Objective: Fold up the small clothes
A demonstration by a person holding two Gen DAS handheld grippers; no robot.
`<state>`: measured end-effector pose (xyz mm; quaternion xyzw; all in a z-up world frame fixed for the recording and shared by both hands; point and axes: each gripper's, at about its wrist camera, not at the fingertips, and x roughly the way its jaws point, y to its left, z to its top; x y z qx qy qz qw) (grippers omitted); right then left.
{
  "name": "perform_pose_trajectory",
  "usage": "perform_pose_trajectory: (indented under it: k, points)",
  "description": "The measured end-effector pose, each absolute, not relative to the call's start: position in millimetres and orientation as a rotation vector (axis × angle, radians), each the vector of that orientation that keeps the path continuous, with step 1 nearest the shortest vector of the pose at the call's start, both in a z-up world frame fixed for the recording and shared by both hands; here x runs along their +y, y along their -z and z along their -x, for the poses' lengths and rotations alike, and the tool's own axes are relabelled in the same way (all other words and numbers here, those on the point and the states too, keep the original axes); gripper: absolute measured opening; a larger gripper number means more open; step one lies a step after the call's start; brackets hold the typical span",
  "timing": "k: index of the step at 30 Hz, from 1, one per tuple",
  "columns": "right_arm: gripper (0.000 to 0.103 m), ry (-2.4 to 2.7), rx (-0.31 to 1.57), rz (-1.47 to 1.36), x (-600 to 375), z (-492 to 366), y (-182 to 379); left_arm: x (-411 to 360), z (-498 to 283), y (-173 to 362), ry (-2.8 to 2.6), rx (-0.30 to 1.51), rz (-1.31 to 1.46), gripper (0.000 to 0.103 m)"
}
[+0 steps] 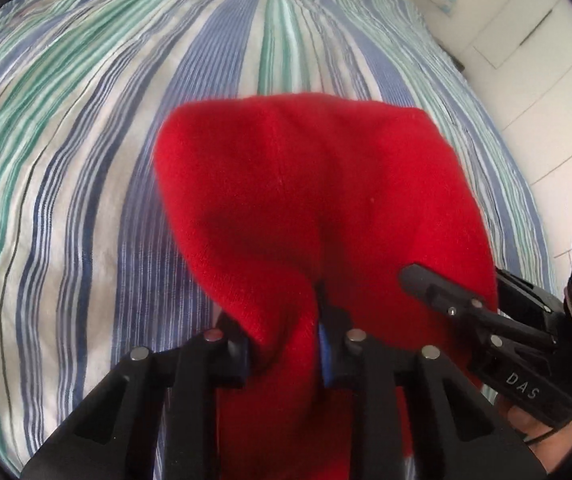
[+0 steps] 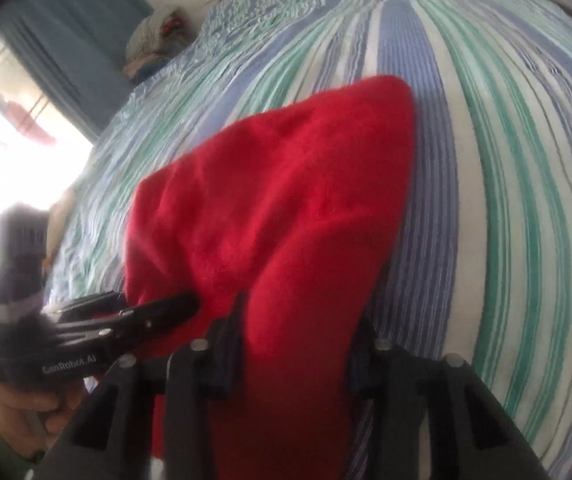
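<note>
Both grippers point steeply down over the striped bedspread [image 1: 85,140] — left gripper [image 1: 286,344] and right gripper [image 2: 298,344], jaws narrow, each pinch the red garment's [image 1: 306,200] near edge.

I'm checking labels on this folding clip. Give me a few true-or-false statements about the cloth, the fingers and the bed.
1. The garment is red. True.
2. It lies on a plain white sheet. False: the bedspread is striped blue, green and white.
3. The left gripper has red cloth between its fingers. True.
4. The right gripper is far from the garment. False: red cloth runs between its fingers.
</note>
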<state>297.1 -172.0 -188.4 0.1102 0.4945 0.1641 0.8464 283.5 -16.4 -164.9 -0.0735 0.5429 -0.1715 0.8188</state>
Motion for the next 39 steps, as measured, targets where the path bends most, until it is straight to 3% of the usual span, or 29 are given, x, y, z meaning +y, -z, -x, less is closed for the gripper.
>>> perform_pose_trajectory:
  k: [5, 11, 12, 14, 15, 16, 17, 18, 19, 21, 28, 39]
  points:
    - [0.030, -0.345, 0.856, -0.012, -141.6, -265.2, 130.8, -15.7, -258.0, 101.9, 0.407, 1.009, 0.134, 0.020]
    - [0.030, -0.386, 0.642, -0.037, -153.0, -247.8, 42.6, -15.1, -244.8, 18.5, 0.455, 0.842, 0.142, 0.022]
    - [0.030, -0.390, 0.628, -0.054, -157.5, -249.0, 32.4, -18.3, -245.3, 14.2, 0.458, 0.839, 0.139, 0.026]
    - [0.031, -0.397, 0.625, -0.103, -167.1, -254.3, 21.3, -25.2, -248.5, 24.8, 0.436, 0.872, 0.120, 0.046]
    - [0.036, -0.397, 0.639, -0.130, -175.8, -256.1, 22.7, -26.6, -248.2, 38.2, 0.402, 0.892, 0.104, 0.062]
    - [0.045, -0.390, 0.671, -0.155, -184.8, -258.9, 29.5, -24.5, -242.2, 54.6, 0.355, 0.910, 0.078, 0.069]
    - [0.051, -0.374, 0.708, -0.175, -195.8, -258.8, 41.2, -25.0, -233.1, 72.7, 0.311, 0.932, 0.044, 0.069]
    - [0.071, -0.336, 0.749, -0.180, -207.3, -256.7, 56.2, -24.7, -220.6, 91.1, 0.288, 0.958, 0.011, 0.069]
    - [0.084, -0.284, 0.788, -0.173, -220.8, -247.9, 70.8, -20.3, -199.3, 104.8, 0.284, 0.976, -0.014, 0.069]
    - [0.084, -0.186, 0.855, -0.153, -248.3, -221.7, 100.9, -15.1, -158.4, 127.0, 0.279, 0.992, -0.056, 0.071]
    - [0.091, 0.016, 0.958, -0.131, -300.5, -96.9, 150.1, -17.8, -47.5, 131.3, 0.176, 0.904, -0.201, 0.101]
    - [0.100, 0.037, 0.970, -0.055, -244.2, -5.5, 123.8, -27.6, -13.9, 79.8, 0.071, 0.884, -0.239, 0.102]
